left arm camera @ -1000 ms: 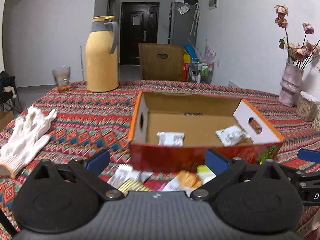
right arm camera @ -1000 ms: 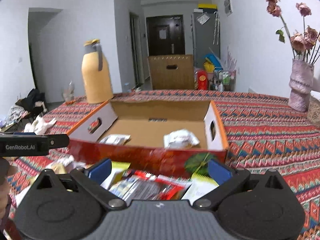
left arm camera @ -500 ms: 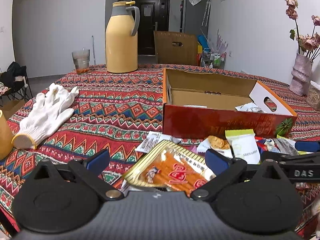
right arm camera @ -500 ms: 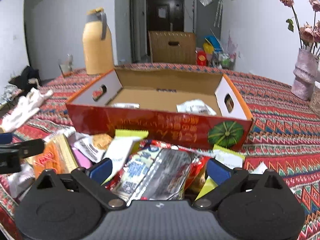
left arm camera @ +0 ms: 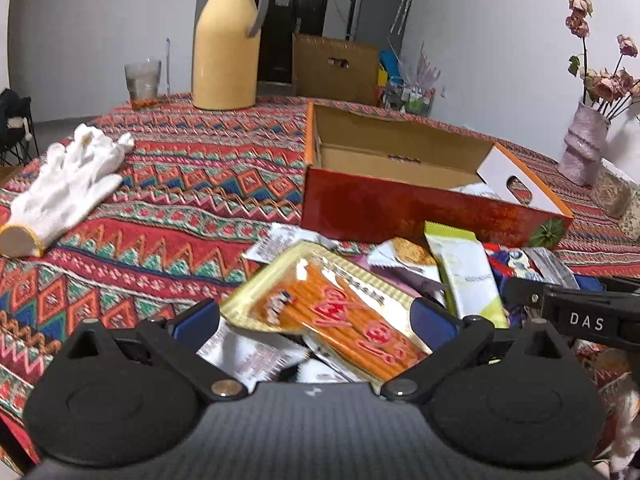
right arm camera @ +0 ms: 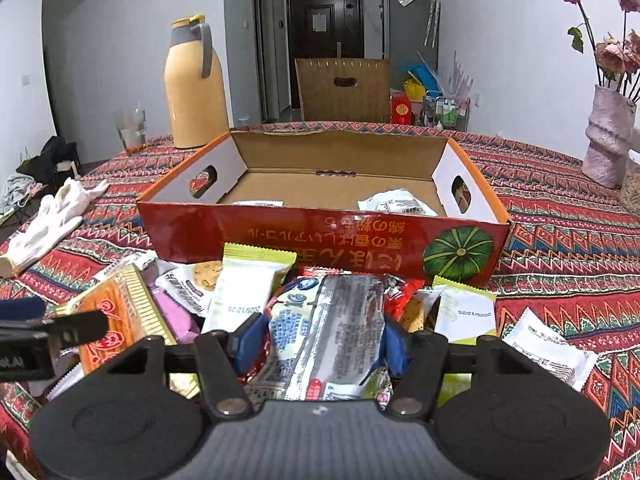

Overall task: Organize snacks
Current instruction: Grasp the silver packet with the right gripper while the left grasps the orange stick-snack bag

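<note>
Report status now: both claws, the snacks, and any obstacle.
Right claw closing around silver-blue foil snack packet. Left claw open over orange-gold stick pack. Red cardboard box ahead, nothing blocking.

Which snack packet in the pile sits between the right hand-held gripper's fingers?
The silver-and-blue foil packet. The right hand-held gripper is closing with its pads against both edges, unlike the green-topped white packets lying beside it.

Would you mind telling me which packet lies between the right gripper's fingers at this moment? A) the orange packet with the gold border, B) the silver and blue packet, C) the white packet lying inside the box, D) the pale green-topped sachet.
B: in the right wrist view the fingers of the right gripper are closing around the silver and blue packet, which sits between them.
</note>
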